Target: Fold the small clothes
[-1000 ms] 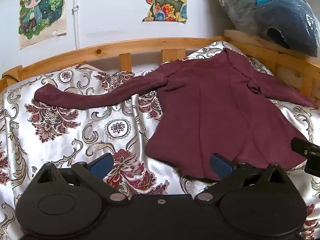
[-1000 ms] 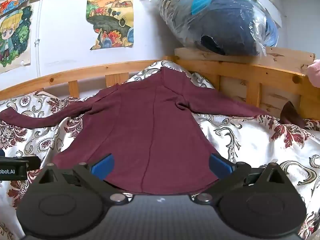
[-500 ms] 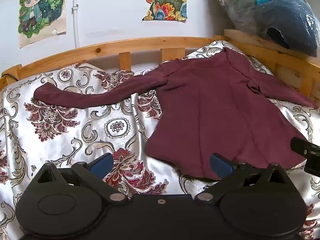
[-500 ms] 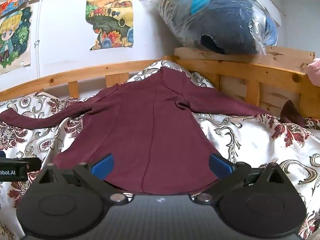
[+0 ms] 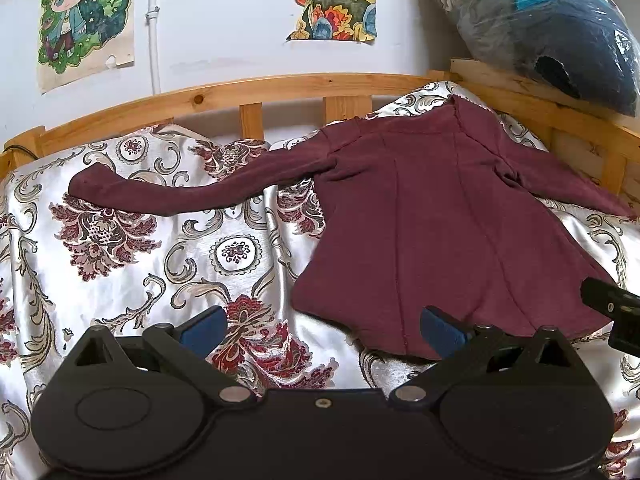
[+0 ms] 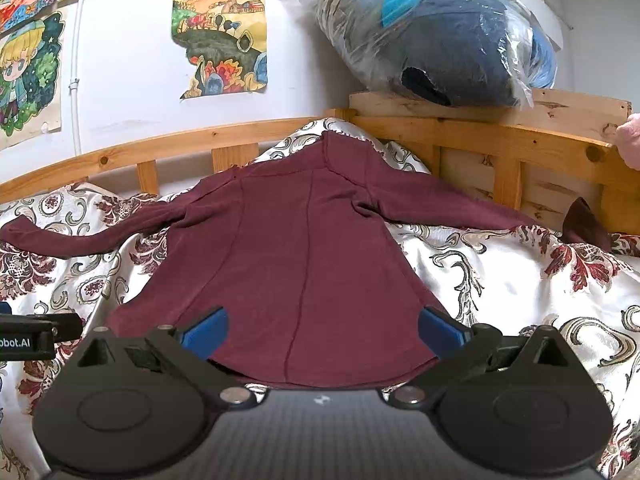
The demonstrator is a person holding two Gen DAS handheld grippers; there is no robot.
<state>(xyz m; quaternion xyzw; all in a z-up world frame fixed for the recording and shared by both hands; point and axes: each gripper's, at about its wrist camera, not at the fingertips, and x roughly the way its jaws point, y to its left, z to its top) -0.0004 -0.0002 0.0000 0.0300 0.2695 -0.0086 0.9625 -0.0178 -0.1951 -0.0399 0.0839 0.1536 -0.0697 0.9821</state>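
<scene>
**Maroon top spread on a patterned bed**

A maroon long-sleeved top lay flat on a satin floral bedspread, sleeves stretched out to either side. A wooden bed rail ran behind it, below a white wall with cartoon posters. A plastic-wrapped bundle sat on the headboard. The left gripper and right gripper both stood wide, empty, near the hem.

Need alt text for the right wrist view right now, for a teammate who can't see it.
A maroon long-sleeved top lies spread flat on a floral satin bedspread, sleeves out to both sides, hem nearest the camera. The open right gripper sits at that hem, holding nothing, with a wooden bed rail behind.
</scene>
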